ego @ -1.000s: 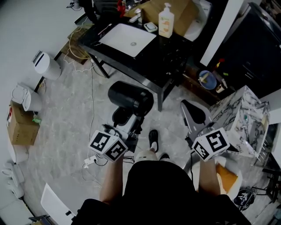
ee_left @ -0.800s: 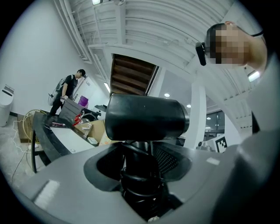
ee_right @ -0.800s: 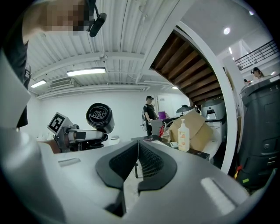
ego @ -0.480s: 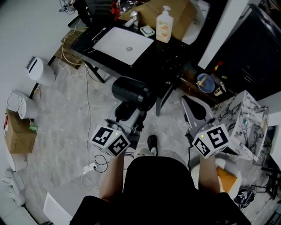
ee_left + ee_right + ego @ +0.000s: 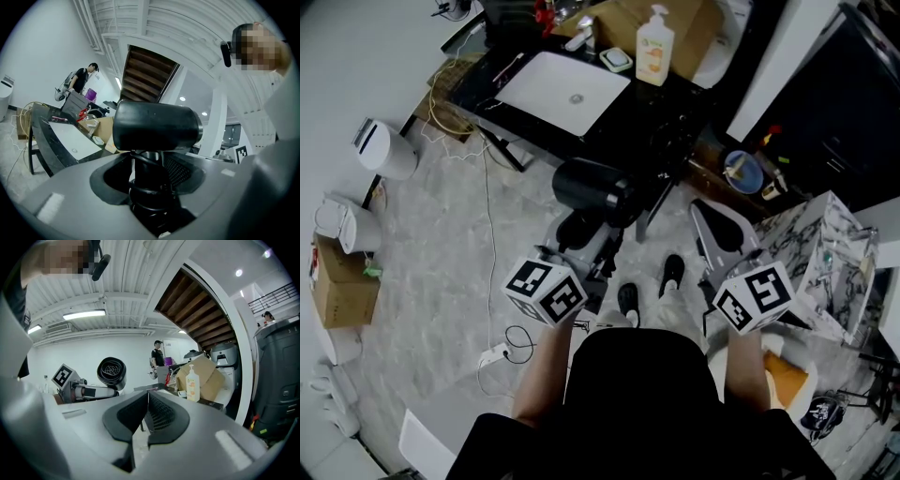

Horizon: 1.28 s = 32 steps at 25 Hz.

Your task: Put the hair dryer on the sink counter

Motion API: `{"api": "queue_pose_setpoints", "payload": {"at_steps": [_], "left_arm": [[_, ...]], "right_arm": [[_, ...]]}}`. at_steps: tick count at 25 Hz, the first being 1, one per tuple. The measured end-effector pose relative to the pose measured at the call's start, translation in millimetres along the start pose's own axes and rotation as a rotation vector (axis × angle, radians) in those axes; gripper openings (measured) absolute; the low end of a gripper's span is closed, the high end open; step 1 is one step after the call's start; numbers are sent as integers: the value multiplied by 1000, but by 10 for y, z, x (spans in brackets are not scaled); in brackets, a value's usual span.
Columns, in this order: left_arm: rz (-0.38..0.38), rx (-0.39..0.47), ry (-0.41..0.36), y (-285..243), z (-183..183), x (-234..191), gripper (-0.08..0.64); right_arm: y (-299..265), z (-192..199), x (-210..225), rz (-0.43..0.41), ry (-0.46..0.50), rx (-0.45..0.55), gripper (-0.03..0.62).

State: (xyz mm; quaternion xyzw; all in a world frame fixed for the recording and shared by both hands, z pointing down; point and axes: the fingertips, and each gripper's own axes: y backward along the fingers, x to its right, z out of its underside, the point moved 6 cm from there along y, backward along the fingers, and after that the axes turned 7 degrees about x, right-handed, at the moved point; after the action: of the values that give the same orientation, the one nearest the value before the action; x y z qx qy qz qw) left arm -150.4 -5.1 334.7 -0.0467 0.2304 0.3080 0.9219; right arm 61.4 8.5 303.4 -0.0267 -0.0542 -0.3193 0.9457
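A black hair dryer (image 5: 591, 185) hangs above the floor just in front of the black sink counter (image 5: 670, 117), which carries a white basin (image 5: 562, 89). My left gripper (image 5: 598, 246) is shut on the dryer's handle. In the left gripper view the dryer's barrel (image 5: 157, 125) stands crosswise above the jaws, and the handle and coiled cord (image 5: 147, 185) sit between them. My right gripper (image 5: 719, 246) is held off to the right, shut, with nothing in it. The right gripper view shows the dryer's round end (image 5: 111, 372) at left.
A soap bottle (image 5: 654, 42) and a soap dish (image 5: 617, 61) stand on the counter by a cardboard box (image 5: 675, 23). A white bin (image 5: 380, 145) and a cable (image 5: 492, 216) are on the floor at left. A marbled box (image 5: 820, 258) stands at right. A person (image 5: 84, 77) stands far off.
My left gripper has carried the hair dryer a little forward and right, closer to the counter. One foot has stepped forward. The right gripper has hardly moved.
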Motion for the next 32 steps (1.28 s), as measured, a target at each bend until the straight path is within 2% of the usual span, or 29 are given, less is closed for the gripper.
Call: {"api": "queue_pose_setpoints", "payload": {"at_steps": [8, 18, 24, 32], "left_arm": [[-56, -56, 66, -366, 198, -253, 213], [-208, -154, 154, -1017, 490, -646, 215], [-272, -249, 148, -1499, 756, -886, 215], [-402, -344, 198, -2014, 1143, -1207, 216]], "right_arm": [[-255, 49, 301, -26, -13, -21, 11], [-706, 70, 925, -75, -47, -81, 11], [-991, 153, 1339, -110, -75, -120, 11], [-1320, 368, 1810, -175, -129, -173, 11]]}}
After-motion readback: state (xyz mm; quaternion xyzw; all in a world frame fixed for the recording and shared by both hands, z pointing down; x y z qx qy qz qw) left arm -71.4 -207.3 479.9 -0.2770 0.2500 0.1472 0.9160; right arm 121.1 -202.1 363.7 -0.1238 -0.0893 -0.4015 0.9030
